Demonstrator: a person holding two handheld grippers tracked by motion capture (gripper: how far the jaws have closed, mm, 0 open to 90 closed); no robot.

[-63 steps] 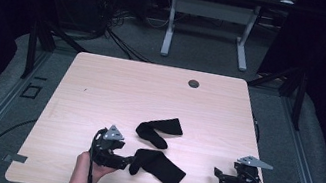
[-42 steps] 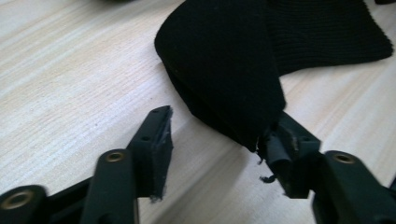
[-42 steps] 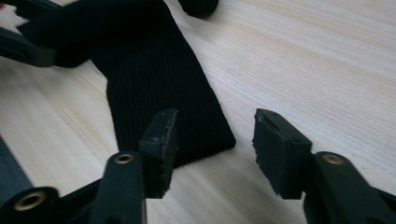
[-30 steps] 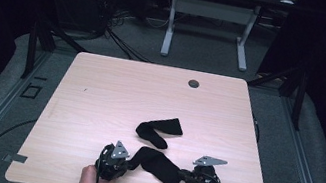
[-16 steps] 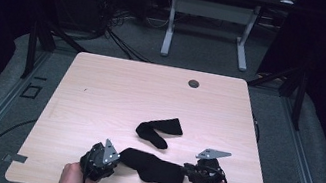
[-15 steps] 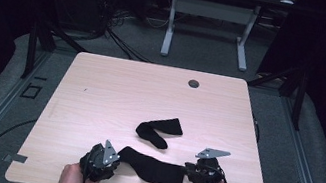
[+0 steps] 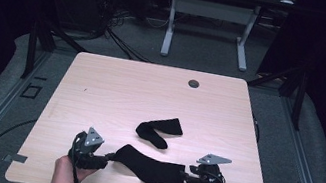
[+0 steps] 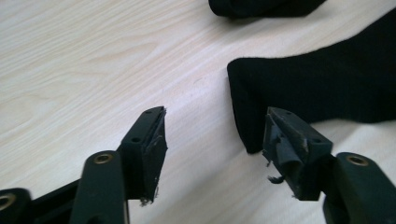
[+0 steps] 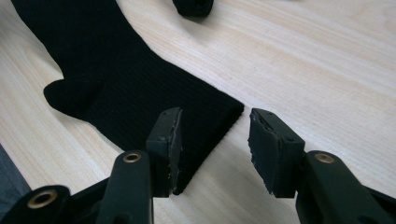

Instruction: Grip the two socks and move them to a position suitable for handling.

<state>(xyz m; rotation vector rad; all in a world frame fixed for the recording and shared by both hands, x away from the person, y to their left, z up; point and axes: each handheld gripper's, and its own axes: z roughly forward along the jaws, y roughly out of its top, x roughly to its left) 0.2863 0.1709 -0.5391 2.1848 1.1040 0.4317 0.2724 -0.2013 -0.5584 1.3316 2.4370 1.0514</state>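
Observation:
A long black sock (image 7: 150, 165) lies flat near the table's front edge, stretched out between my two grippers. My left gripper (image 7: 108, 156) stands at its left end. In the left gripper view the jaws (image 8: 215, 121) are open, and the sock's rounded end (image 8: 327, 84) lies on the wood just past the right jaw. My right gripper (image 7: 185, 176) is at the sock's right end. Its jaws (image 9: 215, 119) are open over the cuff corner of the sock (image 9: 116, 70), and the pads are off the fabric. Both pairs of jaws have just been opening. A second, folded black sock (image 7: 159, 130) lies behind.
The light wooden table (image 7: 116, 88) has a round cable hole (image 7: 194, 83) near its far edge. The folded sock shows at the top of both gripper views (image 8: 261, 5) (image 9: 194, 7). Another desk's legs (image 7: 169, 26) stand on the dark floor beyond.
The grippers drew apart, the left one moving left, and the bunched sock was pulled out flat. Both grippers, shut on its ends before, have let go.

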